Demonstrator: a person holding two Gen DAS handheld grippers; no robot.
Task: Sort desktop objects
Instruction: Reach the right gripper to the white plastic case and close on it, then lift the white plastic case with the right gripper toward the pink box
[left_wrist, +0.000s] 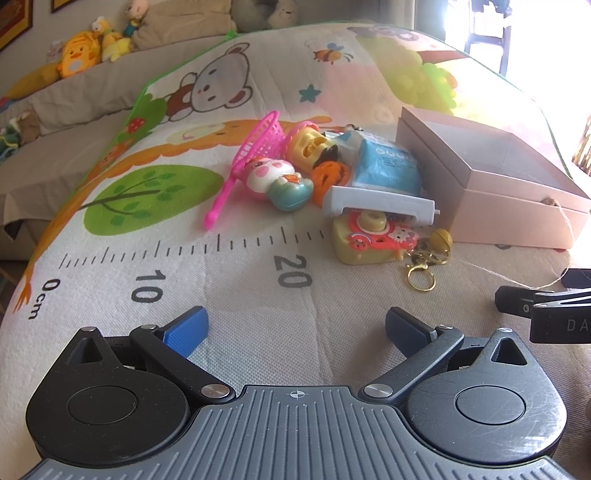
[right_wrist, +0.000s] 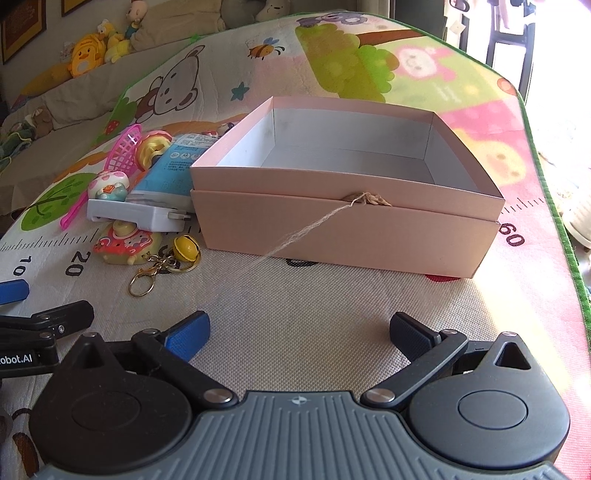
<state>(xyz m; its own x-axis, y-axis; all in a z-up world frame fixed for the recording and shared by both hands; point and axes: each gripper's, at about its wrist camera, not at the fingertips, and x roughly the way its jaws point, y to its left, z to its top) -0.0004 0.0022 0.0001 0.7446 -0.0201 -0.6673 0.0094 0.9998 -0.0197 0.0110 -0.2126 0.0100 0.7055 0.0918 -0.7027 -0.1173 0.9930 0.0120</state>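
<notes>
A heap of small objects lies on the cartoon play mat: a pink toy net (left_wrist: 258, 147), a panda figure (left_wrist: 275, 177), a yellow roller toy (left_wrist: 308, 144), an orange pumpkin piece (left_wrist: 328, 177), a blue packet (left_wrist: 388, 166), a white adapter (left_wrist: 380, 205), a yellow toy camera (left_wrist: 369, 240) and a bell keychain (left_wrist: 432, 254). To their right stands an open pink box (right_wrist: 347, 221), nothing inside. My left gripper (left_wrist: 295, 330) is open, short of the heap. My right gripper (right_wrist: 299, 334) is open, facing the box front.
A frayed string (right_wrist: 306, 229) trails from the box front toward me. The mat's green edge (right_wrist: 546, 177) drops off on the right. A sofa with plush toys (left_wrist: 81, 51) runs along the back left. Bare mat (right_wrist: 295, 295) lies between the grippers and the box.
</notes>
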